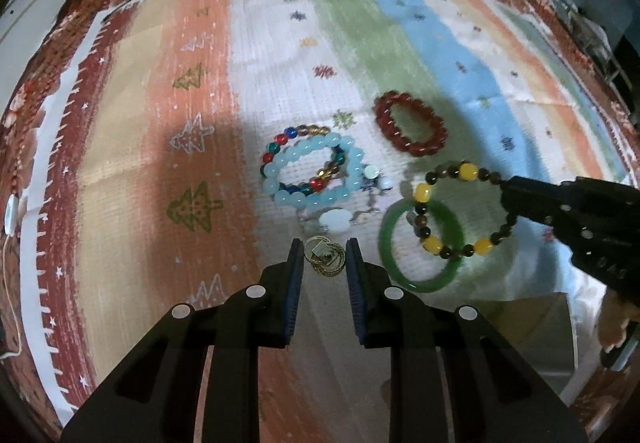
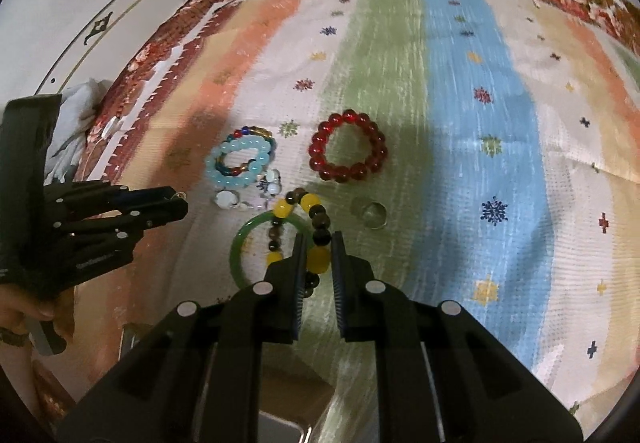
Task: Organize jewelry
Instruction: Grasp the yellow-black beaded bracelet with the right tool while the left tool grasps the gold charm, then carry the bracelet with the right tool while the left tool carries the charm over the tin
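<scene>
The right gripper is clamping its two fingers on a brown-and-yellow bead bracelet, pinching a yellow bead and a dark one between the pads while the rest of the loop is hanging forward and down over the green bangle, which is lying flat on the striped cloth toward its near edge. The left gripper is holding its fingers nearly together around a small brass-coloured charm of rings; the piece is sitting right between the tips, and in the right wrist view a bit of it is showing at that gripper's tip, so it looks pinched and lifted off the cloth, though the contact itself is hard to make out. Just beyond the left fingers a pale blue bead bracelet is lying over a multicoloured bead bracelet, with a cluster of white and clear pieces between them and the charm. A dark red bead bracelet is resting by itself farther from the near edge, near the middle of the cloth. The relation that matters next is the hanging loop: its long axis is dangling over the bangle's ring, so carrying it away probably calls for a lift first, or the beads may drag the bangle along.
</scene>
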`<state>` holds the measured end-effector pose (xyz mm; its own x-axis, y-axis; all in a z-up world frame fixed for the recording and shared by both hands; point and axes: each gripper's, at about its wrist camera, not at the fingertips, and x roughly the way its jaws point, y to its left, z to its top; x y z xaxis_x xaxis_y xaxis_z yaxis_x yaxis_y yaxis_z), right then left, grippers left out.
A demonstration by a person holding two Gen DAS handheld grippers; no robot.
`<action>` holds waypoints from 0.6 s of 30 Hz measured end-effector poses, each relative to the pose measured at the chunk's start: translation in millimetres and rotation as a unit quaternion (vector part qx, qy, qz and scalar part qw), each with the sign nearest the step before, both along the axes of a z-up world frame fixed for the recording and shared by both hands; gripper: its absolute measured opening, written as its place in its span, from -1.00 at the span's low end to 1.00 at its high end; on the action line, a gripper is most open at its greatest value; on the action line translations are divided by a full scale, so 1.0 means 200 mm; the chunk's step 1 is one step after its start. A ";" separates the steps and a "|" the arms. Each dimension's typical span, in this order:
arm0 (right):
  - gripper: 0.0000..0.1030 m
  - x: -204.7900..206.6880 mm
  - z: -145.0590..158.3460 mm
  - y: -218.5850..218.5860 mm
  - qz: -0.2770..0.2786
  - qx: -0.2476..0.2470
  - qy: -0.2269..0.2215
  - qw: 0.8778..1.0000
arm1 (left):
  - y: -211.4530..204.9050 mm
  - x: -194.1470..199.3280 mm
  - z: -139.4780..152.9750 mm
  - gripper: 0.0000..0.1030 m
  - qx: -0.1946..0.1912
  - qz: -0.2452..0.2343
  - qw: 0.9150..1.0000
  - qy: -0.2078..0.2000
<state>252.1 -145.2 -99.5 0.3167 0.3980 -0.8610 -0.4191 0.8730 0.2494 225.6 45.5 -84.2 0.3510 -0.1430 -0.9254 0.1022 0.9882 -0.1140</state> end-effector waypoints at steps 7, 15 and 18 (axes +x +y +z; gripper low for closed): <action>-0.74 -0.09 0.12 -0.01 0.004 0.009 -0.034 0.999 | -0.03 -0.10 0.10 -0.60 -0.022 0.001 0.999 -0.024; -0.74 -0.20 0.21 -0.06 0.000 0.016 -0.057 0.998 | -0.03 -0.18 0.18 -0.60 -0.037 0.005 0.998 -0.046; -0.74 -0.25 0.25 -0.07 -0.001 0.020 -0.066 0.998 | -0.03 -0.20 0.19 -0.60 -0.035 0.013 0.998 -0.053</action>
<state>202.7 -160.1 -49.0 0.4261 0.4311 -0.7954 -0.4494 0.8639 0.2275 184.9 39.9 -45.8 0.4503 -0.1953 -0.8713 0.0910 0.9807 -0.1728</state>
